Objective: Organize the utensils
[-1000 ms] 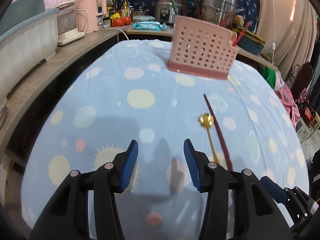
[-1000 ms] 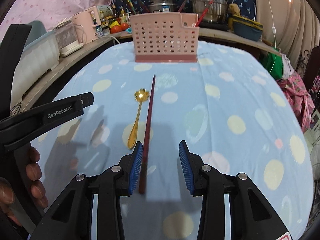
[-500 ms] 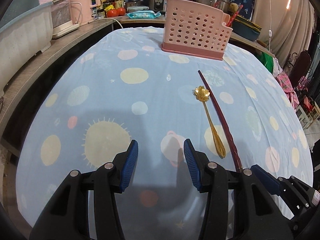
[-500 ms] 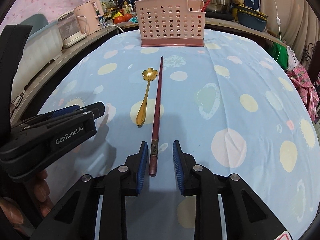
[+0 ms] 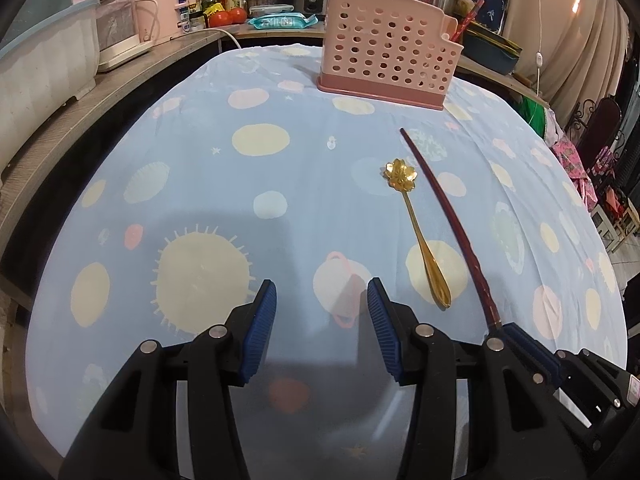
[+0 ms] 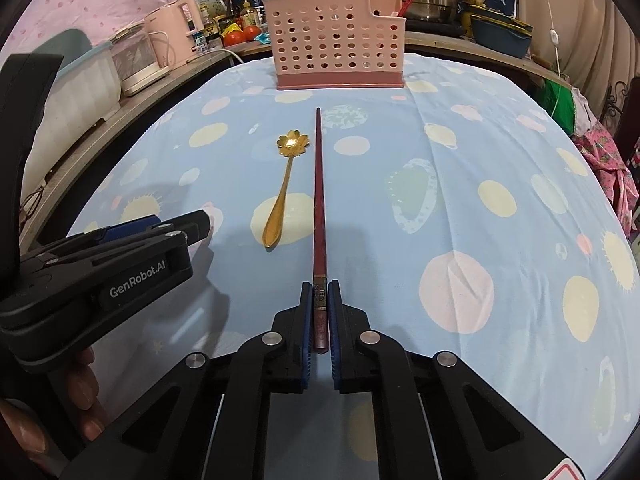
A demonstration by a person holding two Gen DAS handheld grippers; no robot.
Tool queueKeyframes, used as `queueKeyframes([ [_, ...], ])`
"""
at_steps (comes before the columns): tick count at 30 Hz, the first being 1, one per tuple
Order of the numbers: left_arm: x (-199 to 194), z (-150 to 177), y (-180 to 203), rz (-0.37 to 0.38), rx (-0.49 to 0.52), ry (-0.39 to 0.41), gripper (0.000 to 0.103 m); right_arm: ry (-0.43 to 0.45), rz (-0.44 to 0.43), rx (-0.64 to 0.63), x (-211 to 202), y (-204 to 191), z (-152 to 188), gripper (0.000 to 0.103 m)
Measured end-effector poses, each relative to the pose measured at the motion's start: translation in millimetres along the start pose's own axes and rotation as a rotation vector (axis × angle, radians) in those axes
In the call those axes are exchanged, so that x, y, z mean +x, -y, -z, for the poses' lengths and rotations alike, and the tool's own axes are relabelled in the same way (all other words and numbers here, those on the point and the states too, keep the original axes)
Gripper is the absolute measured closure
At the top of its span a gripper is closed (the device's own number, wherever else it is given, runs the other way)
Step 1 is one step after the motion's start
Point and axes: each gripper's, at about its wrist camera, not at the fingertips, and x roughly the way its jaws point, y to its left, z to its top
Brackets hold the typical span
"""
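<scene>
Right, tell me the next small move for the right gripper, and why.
Probably lift the dark red chopstick clear of the blue tablecloth, then carry it toward the pink utensil basket. The right gripper has just closed its jaws on the chopstick's thick near end, while the rest lies flat beside the gold spoon. The left gripper is open and empty.

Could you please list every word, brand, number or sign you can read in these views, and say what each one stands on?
"GenRobot.AI": white lettering on the side of the left gripper, seen from the right wrist view.
Labels on the bottles and jars on the counter: too small to read.
Print on the blue packet: blurred, not readable.
Engraved band on the dark red chopstick: not legible.
</scene>
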Motion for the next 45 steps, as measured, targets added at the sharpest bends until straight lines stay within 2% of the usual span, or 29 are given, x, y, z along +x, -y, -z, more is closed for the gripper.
queueKeyframes([
  [9, 4, -3, 16, 0.11, -0.006, -0.024, 0.055, 0.005, 0.044, 0.092, -2, 32, -3, 0.096],
  [15, 11, -7, 37, 0.142, 0.021, -0.028, 0.051, 0.003, 0.036, 0.12, -1, 43, -5, 0.096],
  [19, 18, -9, 45, 0.114, 0.042, -0.014, 0.053, 0.003, 0.031, 0.124, 0, 45, -5, 0.096],
  [22, 18, -8, 46, 0.108, 0.055, -0.003, 0.069, 0.005, 0.024, 0.127, 1, 46, -5, 0.096],
  [24, 17, -7, 44, 0.107, 0.056, 0.002, 0.085, 0.007, 0.02, 0.131, 1, 47, -5, 0.096],
  [26, 17, -6, 41, 0.124, 0.053, 0.0, 0.092, 0.009, 0.018, 0.133, 1, 48, -5, 0.096],
  [33, 8, -5, 32, 0.153, 0.039, 0.005, 0.093, 0.01, 0.012, 0.138, 1, 49, -5, 0.096],
  [40, -17, -14, 25, 0.147, 0.027, 0.053, 0.094, 0.034, 0.006, 0.137, -10, 50, -7, 0.096],
  [41, -21, -16, 24, 0.145, 0.026, 0.061, 0.098, 0.042, 0.004, 0.137, -14, 50, -8, 0.096],
  [45, -33, -25, 21, 0.142, 0.02, 0.09, 0.101, 0.09, -0.004, 0.143, -32, 50, -15, 0.096],
])
